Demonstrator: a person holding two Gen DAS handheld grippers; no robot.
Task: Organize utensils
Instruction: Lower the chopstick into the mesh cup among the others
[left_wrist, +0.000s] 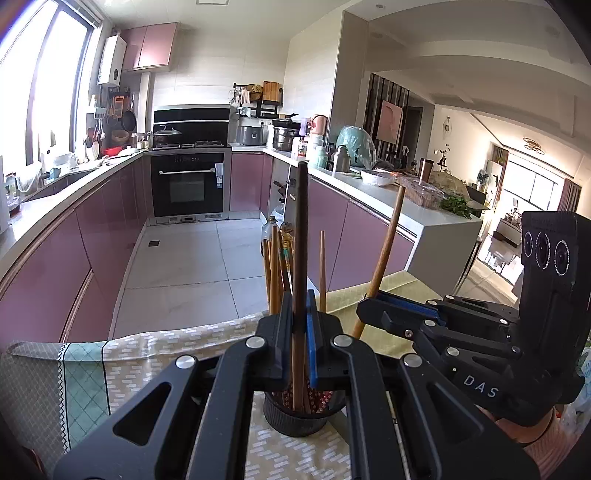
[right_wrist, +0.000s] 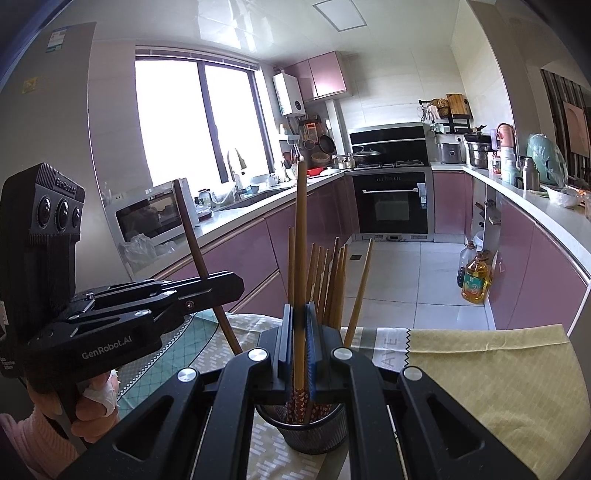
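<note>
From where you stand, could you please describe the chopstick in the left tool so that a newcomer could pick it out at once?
Start at the patterned cloth on the table, then find the black mesh holder full of chopsticks. The dark brown chopstick rises from it, pinched in the left tool. It is darker and stands taller than the pale wooden chopsticks beside it.

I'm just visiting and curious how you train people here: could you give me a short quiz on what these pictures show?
1. True or false: the left gripper is open.
2. What does the right gripper hold: A) spoon B) light chopstick C) fork?
3. Where do the loose chopsticks stand?

Key: 1 false, it is shut on the dark chopstick. 2 B. 3 in the black mesh holder on the tablecloth.
</note>
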